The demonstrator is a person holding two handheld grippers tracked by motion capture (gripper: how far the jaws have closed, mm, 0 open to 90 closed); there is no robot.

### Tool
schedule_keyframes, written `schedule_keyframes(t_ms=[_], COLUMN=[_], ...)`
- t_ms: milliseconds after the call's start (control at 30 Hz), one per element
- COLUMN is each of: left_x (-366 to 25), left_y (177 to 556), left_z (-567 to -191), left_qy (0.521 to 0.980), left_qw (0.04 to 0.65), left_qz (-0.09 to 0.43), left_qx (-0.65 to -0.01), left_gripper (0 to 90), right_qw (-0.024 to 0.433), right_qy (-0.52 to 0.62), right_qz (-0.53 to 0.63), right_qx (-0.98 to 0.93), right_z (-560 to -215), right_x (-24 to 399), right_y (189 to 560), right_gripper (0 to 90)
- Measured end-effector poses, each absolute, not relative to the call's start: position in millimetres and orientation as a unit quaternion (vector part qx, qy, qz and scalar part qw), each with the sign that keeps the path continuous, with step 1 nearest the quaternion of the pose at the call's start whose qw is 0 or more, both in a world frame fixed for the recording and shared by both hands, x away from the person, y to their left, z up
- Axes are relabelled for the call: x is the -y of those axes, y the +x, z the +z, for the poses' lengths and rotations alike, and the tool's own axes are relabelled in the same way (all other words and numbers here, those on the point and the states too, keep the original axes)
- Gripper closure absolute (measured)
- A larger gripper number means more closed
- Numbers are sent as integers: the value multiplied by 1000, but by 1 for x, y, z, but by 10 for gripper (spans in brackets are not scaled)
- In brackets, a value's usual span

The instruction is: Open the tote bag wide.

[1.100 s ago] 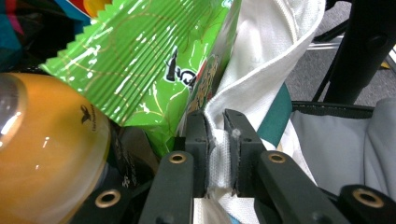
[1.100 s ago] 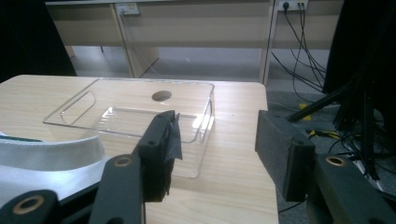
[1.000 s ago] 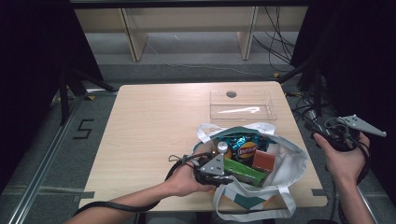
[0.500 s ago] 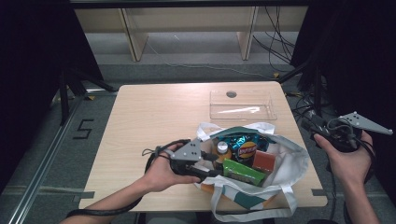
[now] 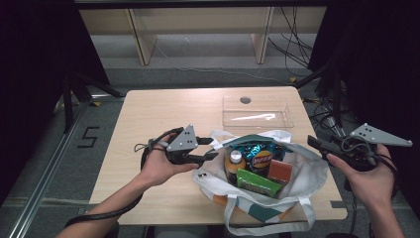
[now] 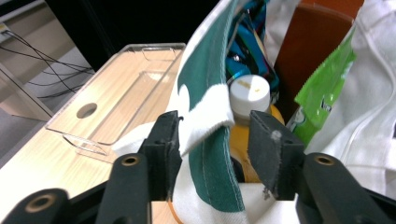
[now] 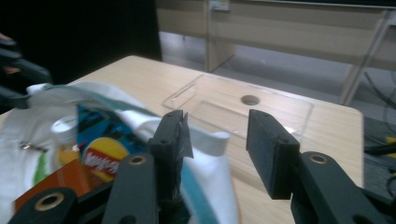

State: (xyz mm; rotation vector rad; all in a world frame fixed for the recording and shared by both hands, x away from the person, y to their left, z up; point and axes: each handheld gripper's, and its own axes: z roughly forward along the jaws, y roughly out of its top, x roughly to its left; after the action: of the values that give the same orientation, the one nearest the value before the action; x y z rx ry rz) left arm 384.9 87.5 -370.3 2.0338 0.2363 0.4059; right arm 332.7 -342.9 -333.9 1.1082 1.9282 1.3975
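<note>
While the bag (image 5: 262, 173) stands at the near right of the table (image 5: 148, 129), both tools work at its mouth. Its contents are a capped bottle (image 6: 247, 116), a chips packet (image 5: 257, 154), a green pouch (image 5: 257, 182) and an orange box (image 5: 281, 171).

The left tool (image 5: 210, 148) sits at the bag's left rim. In the left gripper view, a green-and-white strap (image 6: 208, 140) hangs between its jaws, draped against the left pad. The jaws stand about half apart and have just been closing slightly; the pads do not yet press the strap.

The right tool (image 5: 317, 144) is held off the bag's right side, past the table edge. Its jaws are also about half apart and have just been closing, with nothing between them. In the right gripper view, the bag's white rim (image 7: 205, 140) lies just beyond its left jaw.

The step in hand appears to be taking hold of the bag by strap and rim, either to spread the mouth or to lift. The next move calls for the left jaws to clamp fully on the strap, and for the right tool to advance onto the right rim before closing.

The table is pale wood with a cable hole (image 5: 245, 100). A clear tray (image 5: 257, 111) lies empty at its far right. Beyond stand pale shelving, loose cables on a grey floor, and dark curtains on both sides.
</note>
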Motion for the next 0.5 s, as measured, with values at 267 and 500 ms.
schedule_keyframes(t_ms=[267, 500], left_x=[-82, -80], left_y=[393, 397], left_z=[-378, -377], left_qy=[858, 853], left_qw=[475, 481], left_qz=[178, 171], left_qx=[-85, -110], left_gripper=[646, 793], right_qw=[233, 211], right_qy=[376, 385], right_qz=[489, 478], right_qx=[-752, -761], right_z=[-341, -350], right_x=[342, 340], right_y=[333, 335], right_gripper=[626, 728])
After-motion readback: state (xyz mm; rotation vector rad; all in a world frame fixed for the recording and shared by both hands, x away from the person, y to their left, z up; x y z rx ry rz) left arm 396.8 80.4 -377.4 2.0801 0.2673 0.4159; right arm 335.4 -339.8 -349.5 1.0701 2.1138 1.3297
